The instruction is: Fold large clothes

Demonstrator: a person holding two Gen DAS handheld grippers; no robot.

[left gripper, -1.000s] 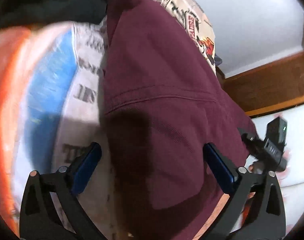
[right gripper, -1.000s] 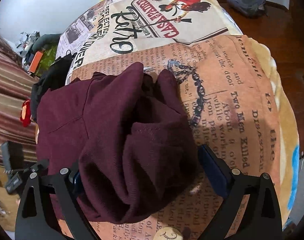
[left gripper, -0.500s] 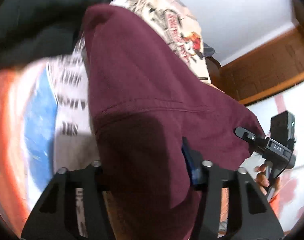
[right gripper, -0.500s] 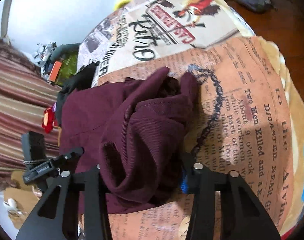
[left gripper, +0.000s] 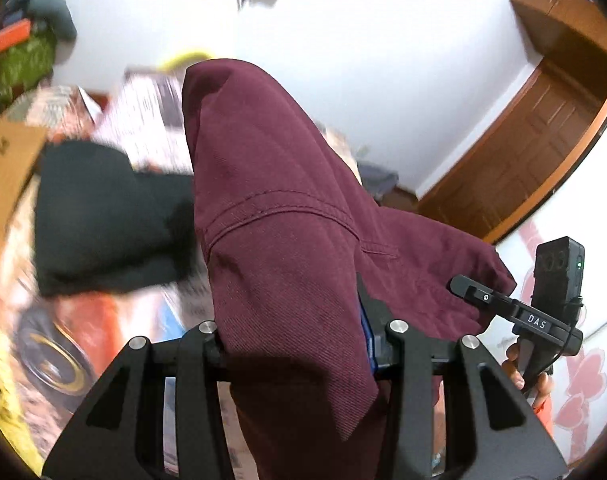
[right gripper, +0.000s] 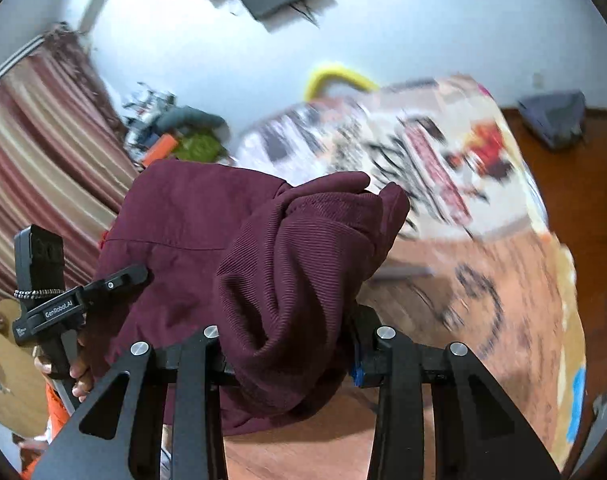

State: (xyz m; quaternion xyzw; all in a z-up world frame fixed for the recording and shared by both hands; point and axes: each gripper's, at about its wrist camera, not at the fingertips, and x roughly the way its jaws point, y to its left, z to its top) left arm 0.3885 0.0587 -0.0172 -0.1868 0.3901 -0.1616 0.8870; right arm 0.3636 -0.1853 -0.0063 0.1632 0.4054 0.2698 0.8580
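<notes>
Lifting the maroon garment [left gripper: 287, 216] off the printed bedspread [right gripper: 483, 248]: left gripper [left gripper: 295, 340] and right gripper [right gripper: 287, 344] are closing on bunched cloth. Risks — a thick wad slipping from either pinch, or trailing fabric dragging the black garment [left gripper: 103, 216].

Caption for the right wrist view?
Right gripper closing on a bunched maroon garment over the printed bedspread.

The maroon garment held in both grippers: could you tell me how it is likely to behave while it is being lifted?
The maroon garment will probably hang limp: it drapes in soft folds over the closing left gripper and bunches in the closing right gripper. Its thick ribbed weave suggests some weight, so it may sag between the grips. The textured cloth seems unlikely to slip.
</notes>
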